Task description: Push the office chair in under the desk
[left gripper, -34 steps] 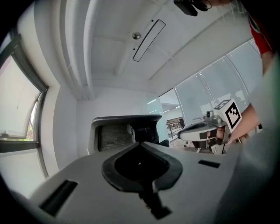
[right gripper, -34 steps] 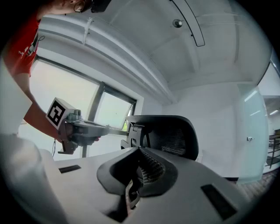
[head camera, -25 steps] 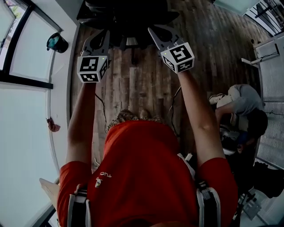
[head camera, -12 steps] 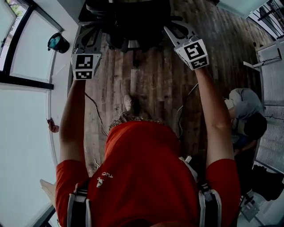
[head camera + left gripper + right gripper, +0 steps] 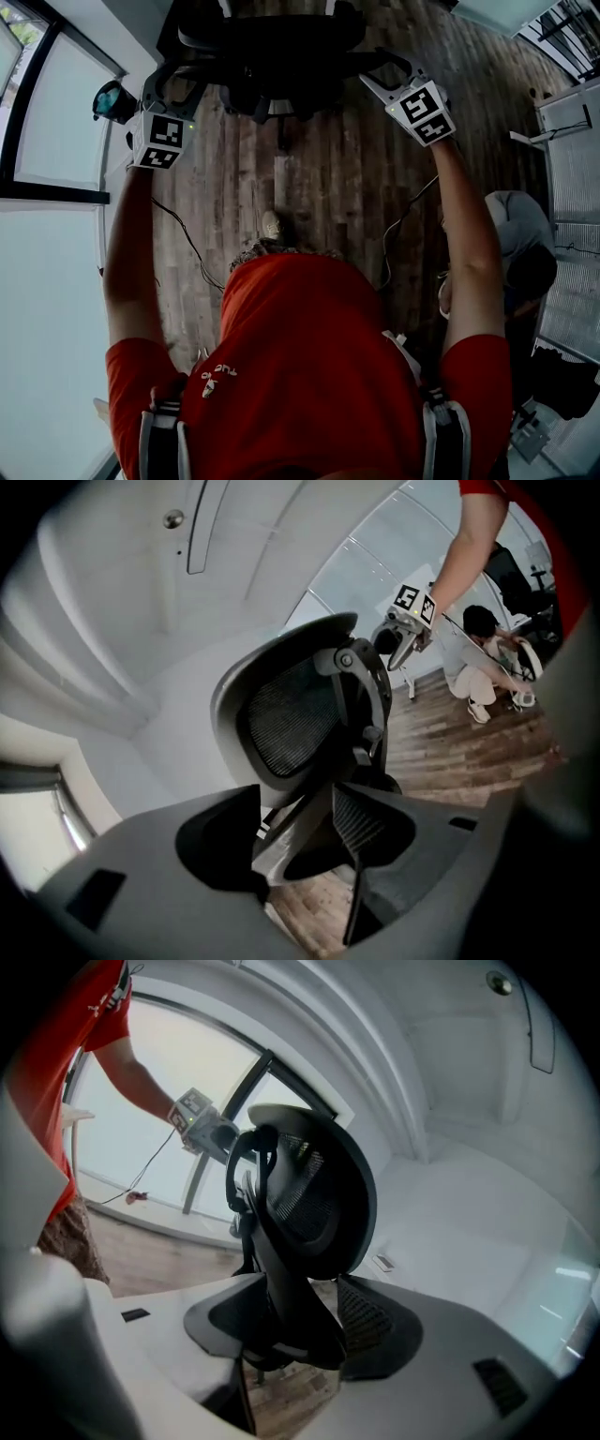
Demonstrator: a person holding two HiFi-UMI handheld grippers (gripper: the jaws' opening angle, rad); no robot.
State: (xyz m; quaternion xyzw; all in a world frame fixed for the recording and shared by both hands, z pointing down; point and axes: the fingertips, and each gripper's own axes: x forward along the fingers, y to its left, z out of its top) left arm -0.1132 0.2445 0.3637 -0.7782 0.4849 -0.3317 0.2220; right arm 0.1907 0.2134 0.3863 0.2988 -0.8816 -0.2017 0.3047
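Note:
The black mesh-backed office chair [image 5: 272,42] stands at the top of the head view, its back toward me. My left gripper [image 5: 176,80] is at the chair's left side and my right gripper [image 5: 382,67] at its right side. Both jaws have just been opening and stand wide. In the left gripper view, the chair's backrest [image 5: 291,719] rises ahead and its grey frame passes between the left gripper [image 5: 300,841] jaws, with no pad pressing. The right gripper [image 5: 300,1326] has the dark spine of the chair [image 5: 314,1199] between its jaws, also unpressed. A white surface [image 5: 469,1232] lies beyond the chair; whether it is the desk I cannot tell.
A person [image 5: 520,244] crouches on the wooden floor [image 5: 328,187] at the right. A cable [image 5: 187,244] trails over the floor on the left. A dark teal object [image 5: 111,98] sits by the window wall [image 5: 56,234]. White cabinets [image 5: 572,122] stand at the far right.
Both grippers have moved forward and apart, from behind the chair to its two sides. Their jaws went from shut to wide open. The chair shows fuller in the head view.

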